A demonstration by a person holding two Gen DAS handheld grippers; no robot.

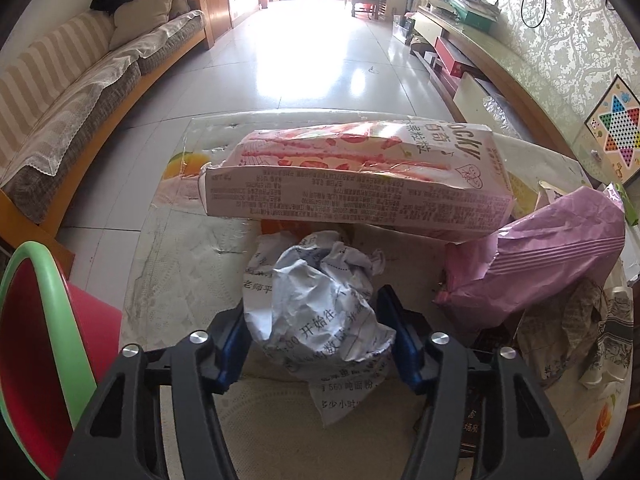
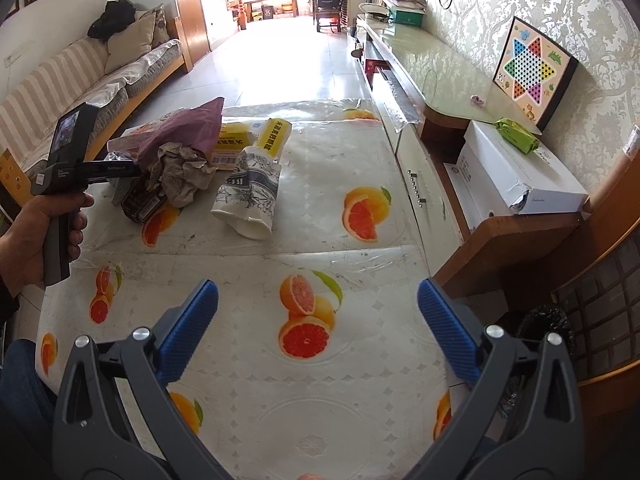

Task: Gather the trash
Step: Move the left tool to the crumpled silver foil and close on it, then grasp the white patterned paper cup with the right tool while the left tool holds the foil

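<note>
In the left wrist view my left gripper (image 1: pixel 316 320) is shut on a crumpled white printed paper ball (image 1: pixel 320 304), both blue pads pressed against its sides, low over the table. Behind it lie a pink Pocky box (image 1: pixel 352 184) and a pink foil bag (image 1: pixel 536 268). In the right wrist view my right gripper (image 2: pixel 318 308) is open and empty above the orange-print tablecloth (image 2: pixel 304 320). The trash pile sits far left there: the pink bag (image 2: pixel 184 128), crumpled brown paper (image 2: pixel 180 176), a dark box (image 2: pixel 140 204), yellow boxes (image 2: pixel 256 140) and a white patterned pouch (image 2: pixel 250 200).
A red bin with a green rim (image 1: pixel 36 344) stands at the table's left edge. A sofa (image 1: pixel 80 92) runs along the left wall. A low cabinet (image 2: pixel 440 80) with a white box (image 2: pixel 516 176) and a checkers board (image 2: pixel 532 72) lines the right side.
</note>
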